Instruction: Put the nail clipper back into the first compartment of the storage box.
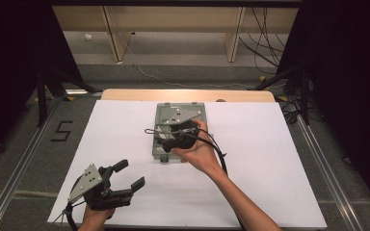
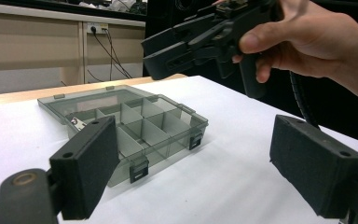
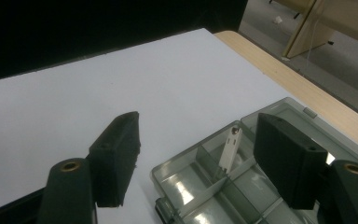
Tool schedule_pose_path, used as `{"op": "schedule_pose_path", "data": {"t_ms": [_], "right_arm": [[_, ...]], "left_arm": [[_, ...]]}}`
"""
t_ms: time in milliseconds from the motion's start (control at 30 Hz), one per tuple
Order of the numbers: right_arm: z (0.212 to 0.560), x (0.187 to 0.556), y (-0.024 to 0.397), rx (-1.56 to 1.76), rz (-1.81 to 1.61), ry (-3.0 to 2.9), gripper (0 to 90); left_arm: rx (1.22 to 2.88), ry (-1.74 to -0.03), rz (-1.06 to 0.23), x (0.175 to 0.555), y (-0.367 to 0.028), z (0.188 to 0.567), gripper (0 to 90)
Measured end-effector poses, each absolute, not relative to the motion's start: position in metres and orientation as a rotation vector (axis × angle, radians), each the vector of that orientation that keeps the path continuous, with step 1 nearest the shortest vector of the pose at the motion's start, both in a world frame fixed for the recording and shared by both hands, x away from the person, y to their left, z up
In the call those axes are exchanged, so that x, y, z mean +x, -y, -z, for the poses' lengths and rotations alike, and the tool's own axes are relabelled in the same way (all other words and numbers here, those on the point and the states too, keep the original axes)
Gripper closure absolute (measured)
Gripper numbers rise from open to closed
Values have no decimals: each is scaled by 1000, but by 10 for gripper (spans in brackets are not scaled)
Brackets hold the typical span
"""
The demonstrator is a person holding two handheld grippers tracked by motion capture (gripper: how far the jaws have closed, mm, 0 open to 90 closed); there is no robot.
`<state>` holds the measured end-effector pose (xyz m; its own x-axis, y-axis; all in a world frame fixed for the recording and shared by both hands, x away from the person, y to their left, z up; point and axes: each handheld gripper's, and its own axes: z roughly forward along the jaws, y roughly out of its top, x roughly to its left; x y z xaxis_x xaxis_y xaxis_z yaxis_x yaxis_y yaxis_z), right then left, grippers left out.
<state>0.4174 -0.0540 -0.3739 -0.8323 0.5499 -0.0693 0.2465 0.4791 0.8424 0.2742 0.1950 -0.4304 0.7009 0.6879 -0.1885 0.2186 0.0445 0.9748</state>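
- The right gripper [image 1: 166,136] hung over the compartment box [image 1: 173,118], its jaws spread with nothing pressed between them; the pale flat piece [image 3: 229,150] stood leaning in a cell of the box, seen in the gap between the pads but touched by neither.
- In the high view, the person's right hand [image 1: 197,151] and the gripper body hid the middle cells of the box, so the pale piece could not be made out there.
- In the right gripper view, the near and right parts of the box were cut off by the frame and by the right pad; which cell held the piece relative to the whole box was hard to tell.
- The left gripper [image 1: 127,179] sat well apart from the box, toward the near left corner of the white sheet [image 1: 270,159], jaws released and empty.
- The left gripper view showed the box open, lid [image 2: 79,99] lying flat behind the divided tray, two dark latches on the front wall.
- Around the box the white sheet lay bare on every side; beyond the box's far edge a strip of wooden table [image 1: 125,94] showed before the drop to the floor.
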Motion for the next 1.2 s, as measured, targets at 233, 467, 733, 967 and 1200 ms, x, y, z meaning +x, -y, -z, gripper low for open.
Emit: {"op": "schedule_pose_path", "data": {"t_ms": [233, 467, 733, 967, 1200], "right_arm": [[369, 407, 64, 664, -1323, -2373, 324], [370, 397, 73, 655, -1351, -2360, 323], [371, 389, 84, 660, -1388, -2332, 303], [372, 381, 92, 671, -1408, -2329, 297], [374, 375, 100, 683, -1431, -2325, 290]], "left_arm": [[1519, -778, -411, 272, -195, 429, 151], [1526, -788, -421, 272, -195, 429, 150], [1536, -784, -423, 272, -197, 429, 151], [1525, -776, -418, 273, -195, 430, 151], [1534, -782, -422, 273, -196, 430, 150]]}}
